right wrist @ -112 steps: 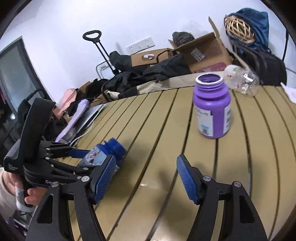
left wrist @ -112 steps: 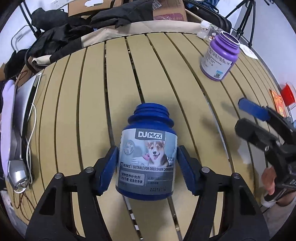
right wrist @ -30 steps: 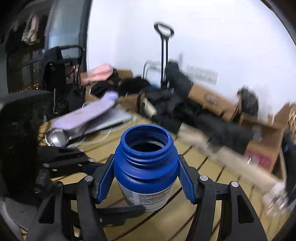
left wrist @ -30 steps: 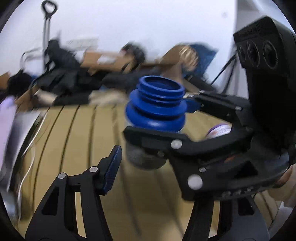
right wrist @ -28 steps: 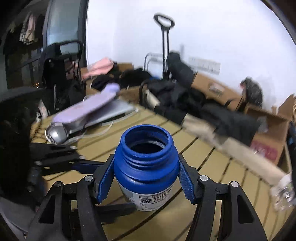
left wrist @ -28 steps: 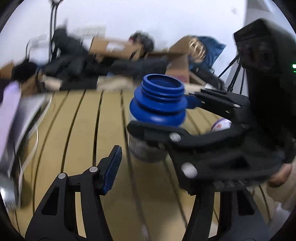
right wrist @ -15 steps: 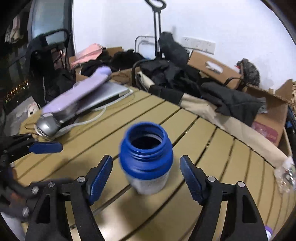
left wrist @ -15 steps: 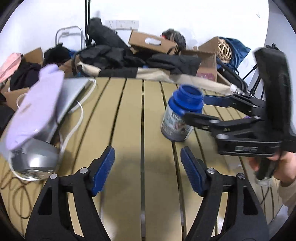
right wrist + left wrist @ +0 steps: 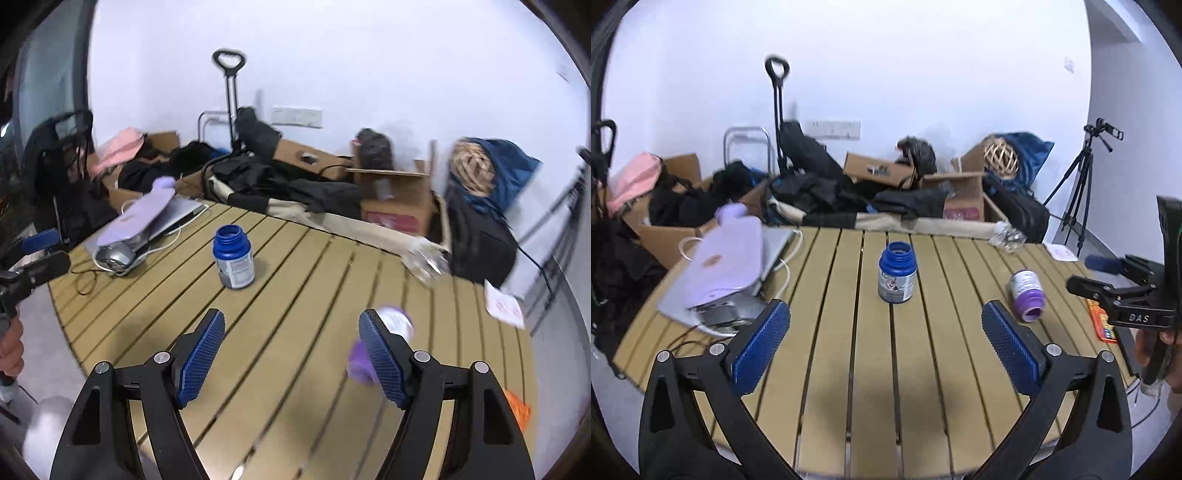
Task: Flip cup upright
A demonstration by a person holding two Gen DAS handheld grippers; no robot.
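The blue plastic jar with the dog label [image 9: 897, 275] now stands upright mid-counter, released. Both the left claw [image 9: 886, 341] and right claw [image 9: 291, 356] have backed off, spread wide and empty, so the flip looks done.

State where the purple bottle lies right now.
In the left wrist view, the purple bottle lies on its side on the slatted table, right of the upright blue bottle.

Thing: blue jar [image 9: 897, 276], the cup of the task; a second jar, purple [image 9: 1027, 294]
Blue jar look: dark blue plastic, threaded neck, grey-white label with a dog picture
Blue jar pose: upright, open mouth up, no lid
Blue jar place: mid-bench, on the slats, free-standing
Purple jar pose: lying on its side, well apart from the blue one
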